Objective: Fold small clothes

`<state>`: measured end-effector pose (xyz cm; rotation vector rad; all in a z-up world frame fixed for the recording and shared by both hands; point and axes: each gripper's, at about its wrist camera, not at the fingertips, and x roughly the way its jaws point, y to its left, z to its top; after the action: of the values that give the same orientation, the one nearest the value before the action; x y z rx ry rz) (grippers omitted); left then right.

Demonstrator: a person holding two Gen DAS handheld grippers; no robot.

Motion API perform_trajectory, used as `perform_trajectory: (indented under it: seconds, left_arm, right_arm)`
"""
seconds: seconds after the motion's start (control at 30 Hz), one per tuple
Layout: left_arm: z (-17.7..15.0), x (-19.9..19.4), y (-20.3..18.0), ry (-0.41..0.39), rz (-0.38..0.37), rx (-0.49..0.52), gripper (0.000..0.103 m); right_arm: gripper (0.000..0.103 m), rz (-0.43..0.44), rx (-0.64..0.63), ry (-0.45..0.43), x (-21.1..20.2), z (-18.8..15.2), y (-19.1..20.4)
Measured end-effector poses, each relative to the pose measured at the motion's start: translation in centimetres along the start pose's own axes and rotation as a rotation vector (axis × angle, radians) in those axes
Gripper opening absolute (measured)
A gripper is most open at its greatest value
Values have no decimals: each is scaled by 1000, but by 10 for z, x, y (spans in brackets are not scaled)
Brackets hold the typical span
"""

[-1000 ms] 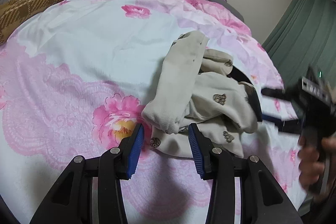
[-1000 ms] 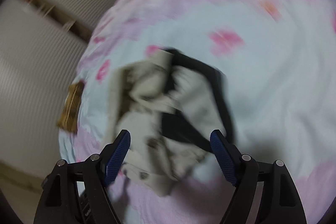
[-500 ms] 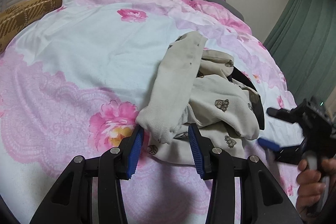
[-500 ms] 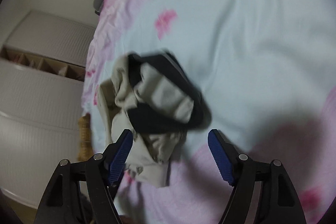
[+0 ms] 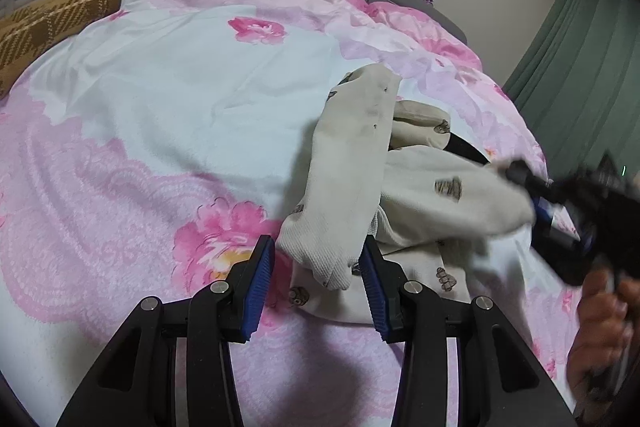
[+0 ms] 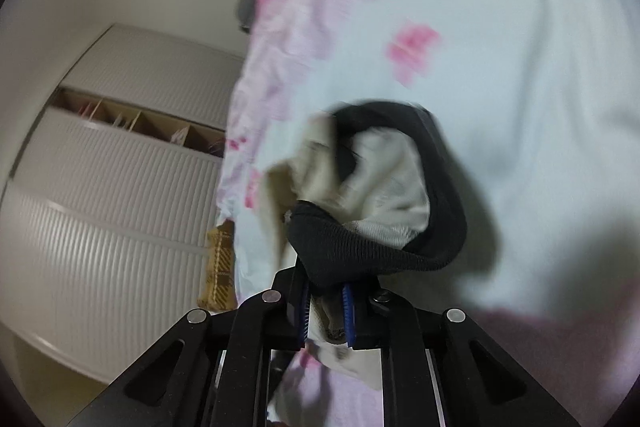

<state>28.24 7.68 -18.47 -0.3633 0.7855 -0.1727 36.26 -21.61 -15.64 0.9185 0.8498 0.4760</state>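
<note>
Right gripper [image 6: 326, 301] jaws just closed, pinching cream garment [image 6: 384, 179]

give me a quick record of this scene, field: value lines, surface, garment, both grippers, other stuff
surface: bed with pink floral sheet
garment: small cream garment with little brown prints and black waistband, crumpled, unfolded
right gripper: jaws have just been closing, now clamped on the garment at the waistband edge
left gripper: jaws part open, pads either side of a cream leg end, not pressing it
other: brown plaid cloth at the far left of the bed, green curtain, white slatted wardrobe
</note>
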Motion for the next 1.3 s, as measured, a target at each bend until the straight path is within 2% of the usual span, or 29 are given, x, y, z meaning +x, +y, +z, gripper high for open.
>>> perform_trajectory:
  seconds: [0.17,0.27,0.33,0.4,0.47,0.6,0.77,0.93,1.0,1.03,1.07,1.1,1.13,1.17,1.3]
  left_arm:
    - [4,-1,6,0,-17,-28,37]
    - [7,-3,10,-2,-15,-44,36]
    - [8,-3,15,0,-12,-56,36]
    - [9,-3,21,7,-13,-78,36]
    - [10,-2,26,11,-14,-92,36]
    - [9,1,31,21,-33,-96,37]
    - [5,7,28,37,-45,-77,37]
    - [3,12,25,43,-40,-71,37]
    - [3,13,24,46,-34,-70,37]
    - [4,14,24,46,-31,-71,37]
    - [4,15,24,47,-29,-75,37]
    - [4,16,25,51,-30,-82,37]
    - [4,17,26,52,-32,-91,37]
    - [6,18,26,52,-33,-95,37]
    - [9,19,28,46,-47,-105,37]
  right_arm:
    - [14,-21,-168,50,39,42,62]
    - [14,-58,-251,154,86,57,90]
    - [16,-115,-297,259,125,59,100]
    - [18,-211,-300,332,158,60,100]
    - [27,-279,-301,386,174,57,96]
    - [47,-340,-337,379,147,43,84]
    - [55,-304,-321,338,88,31,82]
    - [57,-271,-304,359,100,28,93]
    - [57,-294,-324,366,118,28,100]
    - [56,-309,-332,382,128,28,101]
    - [55,-362,-332,420,142,28,98]
    - [40,-389,-322,424,148,29,96]
    - [14,-403,-329,422,151,30,97]
    - [10,-412,-345,424,152,30,99]
    - [9,-378,-460,362,156,35,135]
